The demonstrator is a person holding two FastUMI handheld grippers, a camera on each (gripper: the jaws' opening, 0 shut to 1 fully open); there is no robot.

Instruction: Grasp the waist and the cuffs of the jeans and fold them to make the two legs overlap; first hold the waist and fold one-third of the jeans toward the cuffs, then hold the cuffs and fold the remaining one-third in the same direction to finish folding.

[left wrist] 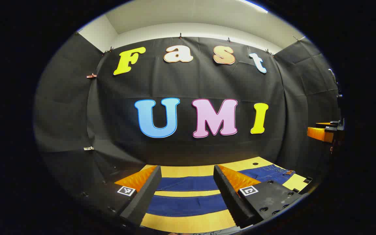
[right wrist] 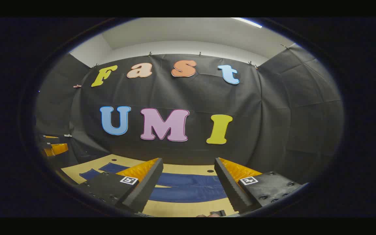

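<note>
Dark blue denim jeans [left wrist: 188, 205] spread flat on the yellow wooden table [left wrist: 188, 222], legs side by side with a strip of table between. Probably soft, limp, fairly heavy; best pinched at waistband and cuffs. Left gripper [left wrist: 188, 192] wide apart above the legs; right gripper [right wrist: 188, 184] likewise apart, jeans below and ahead, untouched.
</note>
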